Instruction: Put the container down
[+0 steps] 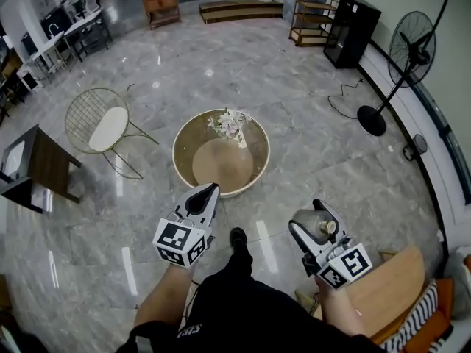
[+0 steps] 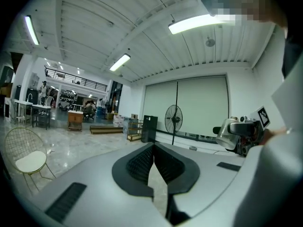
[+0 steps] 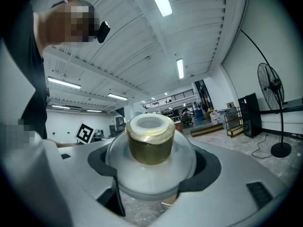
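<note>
Underfoot and all around: polished grey marble floor [image 1: 316, 131]. Ahead, slightly left of centre, a round, gold-walled desk [image 1: 176, 147] with a beige top, carrying a small bunch of white flowers [image 1: 229, 123] at its far edge. Off to its left and well apart, a gold wire chair with a white seat pad [image 1: 103, 127].

Nearer, at the bottom right of the head view: right tool [image 3: 154, 167], clamped on either side of a rounded frosted-glass container with a brass-coloured neck [image 1: 316, 224], neck upward, held in the air well above the floor. At the bottom left: left tool [image 2: 152, 161], pressed together on nothing.

Deciding relation — desk forward and to the left of the container, with bare floor between. Closer to the left tool than to the right, yet with the load in the right. Probably calls for a reach forward and leftward, then down onto the bare beige middle — clear of the flowers, container kept neck-up on the way.
</note>
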The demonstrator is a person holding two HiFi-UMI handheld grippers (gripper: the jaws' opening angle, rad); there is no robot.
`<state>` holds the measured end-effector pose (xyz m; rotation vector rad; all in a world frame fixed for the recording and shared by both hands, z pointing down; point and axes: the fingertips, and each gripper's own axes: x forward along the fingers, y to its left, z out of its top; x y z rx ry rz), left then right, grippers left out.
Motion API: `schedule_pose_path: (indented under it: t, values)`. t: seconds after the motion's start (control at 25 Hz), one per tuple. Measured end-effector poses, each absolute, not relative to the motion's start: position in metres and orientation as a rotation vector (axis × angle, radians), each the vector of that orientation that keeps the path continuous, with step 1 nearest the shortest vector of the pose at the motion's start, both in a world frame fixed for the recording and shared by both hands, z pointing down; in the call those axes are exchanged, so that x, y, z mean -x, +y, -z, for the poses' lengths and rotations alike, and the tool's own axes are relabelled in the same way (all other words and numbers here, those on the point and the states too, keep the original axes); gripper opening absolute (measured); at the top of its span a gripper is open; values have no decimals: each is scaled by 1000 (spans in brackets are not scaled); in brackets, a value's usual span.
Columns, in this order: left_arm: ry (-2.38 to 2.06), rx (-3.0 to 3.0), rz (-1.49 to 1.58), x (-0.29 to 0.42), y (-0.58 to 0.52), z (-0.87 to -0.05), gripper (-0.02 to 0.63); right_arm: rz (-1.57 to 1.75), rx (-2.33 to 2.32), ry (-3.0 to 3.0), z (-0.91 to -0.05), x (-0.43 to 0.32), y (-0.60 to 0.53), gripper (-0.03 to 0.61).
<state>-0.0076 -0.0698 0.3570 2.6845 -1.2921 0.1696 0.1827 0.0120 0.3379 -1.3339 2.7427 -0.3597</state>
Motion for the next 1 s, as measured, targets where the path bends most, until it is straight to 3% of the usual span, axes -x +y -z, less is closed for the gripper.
schedule_pose_path:
  t: [0.48,1.0]
  values:
    - [-1310,-2684,-65,31,-234,-366,17,341,1275,2873,-338,-156,-174,347]
    - [-1417,-2554,-152,33,-310,-391,17,395,1072,2989,-357,-151,-286,347]
